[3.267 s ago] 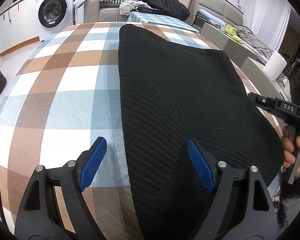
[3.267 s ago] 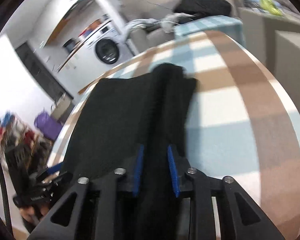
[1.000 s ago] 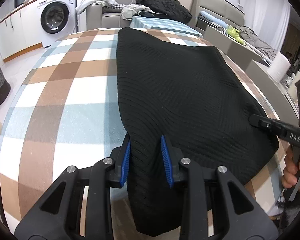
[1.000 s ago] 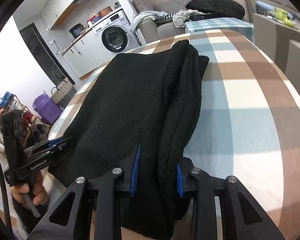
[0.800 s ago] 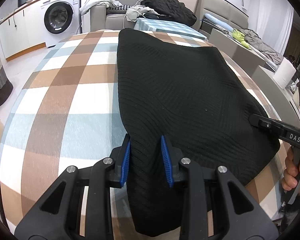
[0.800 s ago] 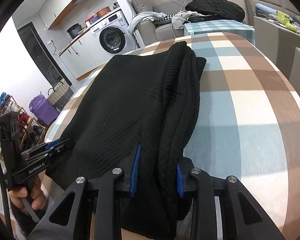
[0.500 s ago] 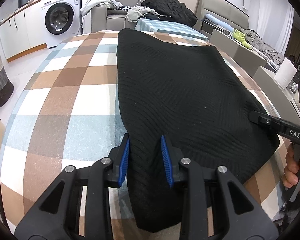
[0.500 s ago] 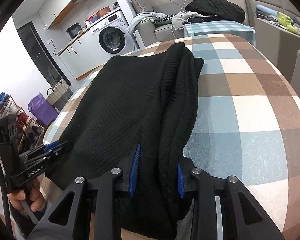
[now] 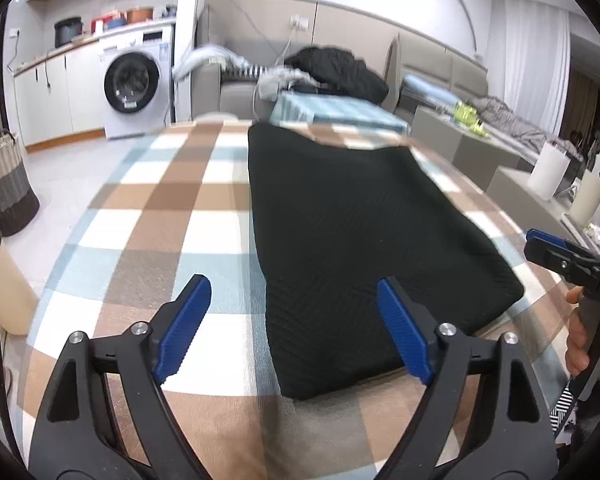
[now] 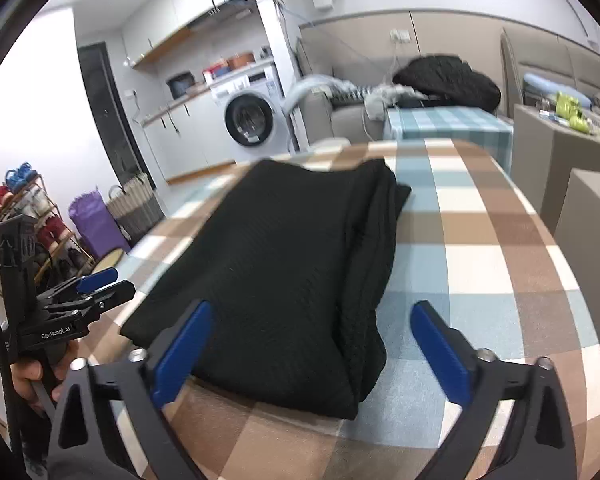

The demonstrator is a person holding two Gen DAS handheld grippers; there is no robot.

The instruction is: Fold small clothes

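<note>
The sofa (image 9: 236, 92) and its heaped clothes (image 9: 340, 72) are motion-blurred.

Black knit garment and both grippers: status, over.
Left gripper and right gripper jaws opening, nothing between the pads. Black knit garment folded, lying flat on checked tablecloth. Nothing in the way.

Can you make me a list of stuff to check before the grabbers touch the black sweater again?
1. Left gripper let go: ok, jaws opening, nothing pinched.
2. Right gripper let go: ok, jaws opening, pads clear of the knit.
3. Black sweater lying flat on the checked tablecloth: ok.
4. Right-side fold neat: not ok, layers look bunched along that edge.
5. Sweater fully on the table: cannot tell, its near corner sits close to the edge.
</note>
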